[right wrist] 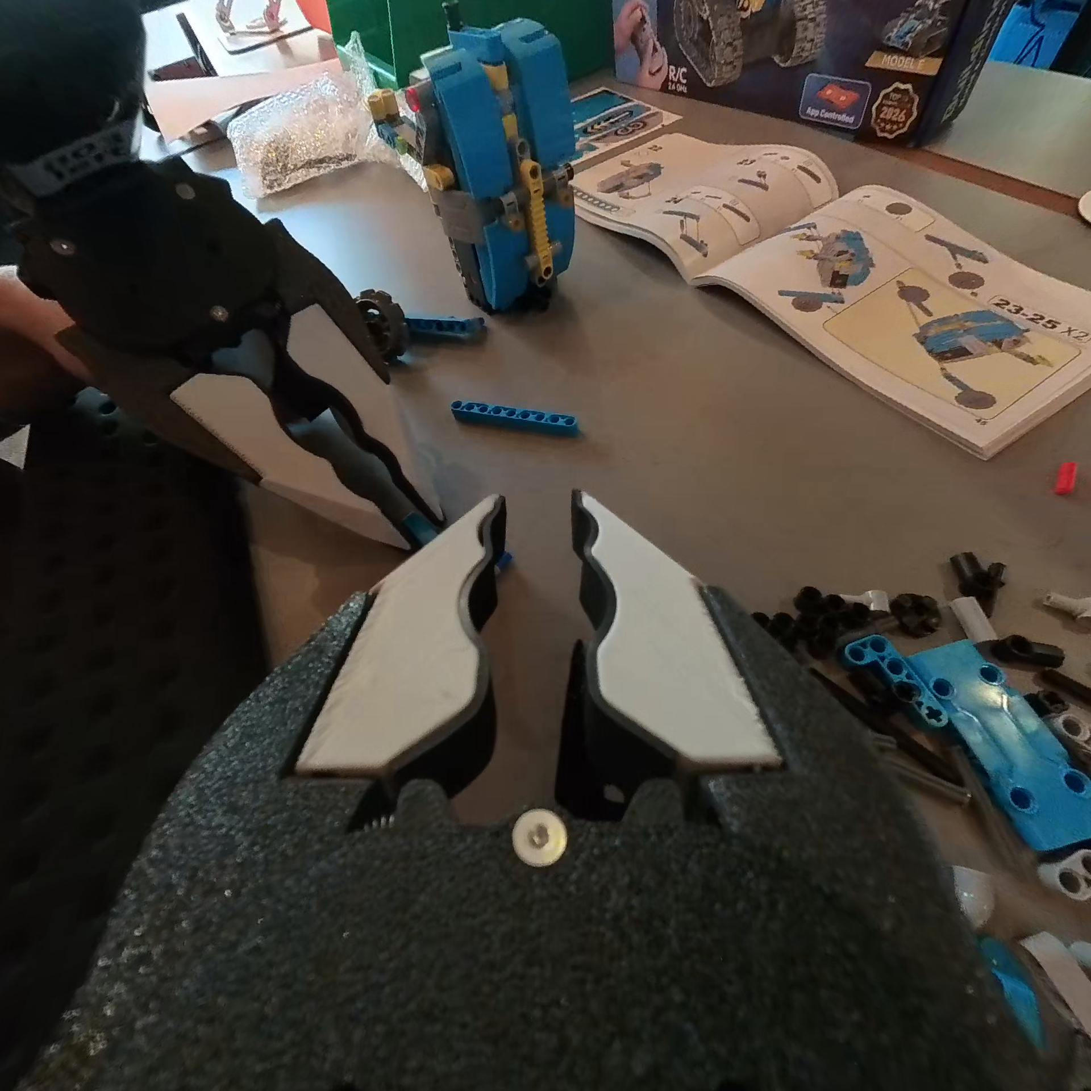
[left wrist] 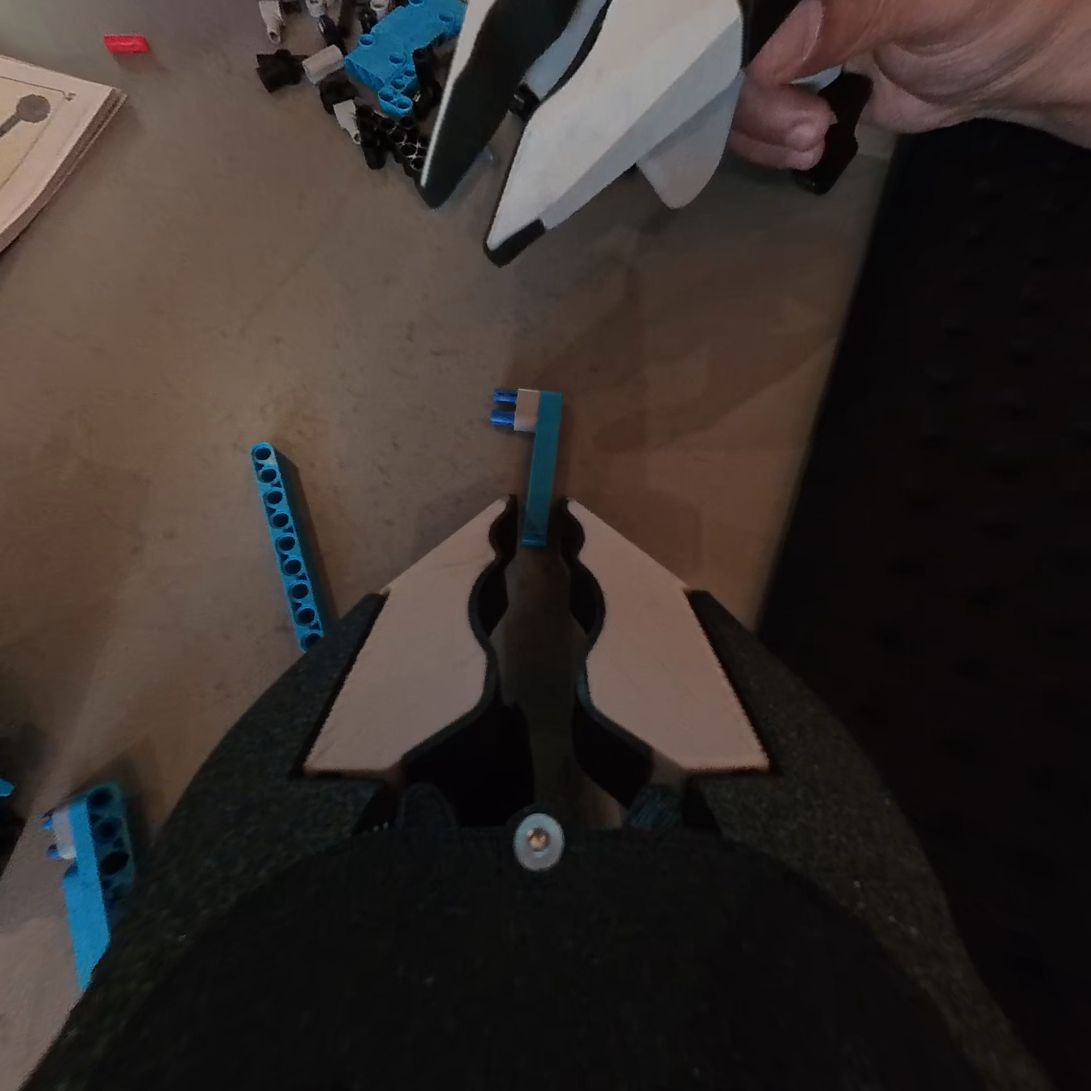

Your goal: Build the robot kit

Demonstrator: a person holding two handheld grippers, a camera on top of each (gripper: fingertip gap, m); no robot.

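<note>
My left gripper (left wrist: 538, 503) is shut on the lower end of a teal beam (left wrist: 546, 460). The beam stands up from the jaws, just above the table. At its top sit a grey connector (left wrist: 527, 408) and two blue pins (left wrist: 502, 407) that point left. My right gripper (right wrist: 538, 500) is open and empty, its tips close beside the left gripper (right wrist: 420, 527) and the beam it holds. In the left wrist view the right gripper (left wrist: 502, 224) hangs above and beyond the beam, held by a hand (left wrist: 885, 77).
A loose blue beam (right wrist: 513, 418) lies on the table (right wrist: 708, 413), and also shows in the left view (left wrist: 289, 543). A blue model (right wrist: 502, 177) stands behind. An open booklet (right wrist: 826, 265), a parts pile (right wrist: 944, 679), a red piece (right wrist: 1065, 477), a toothed wheel (right wrist: 381, 322) and a box (right wrist: 826, 59) surround it. My hands' fingertips stand some 8 cm from each other.
</note>
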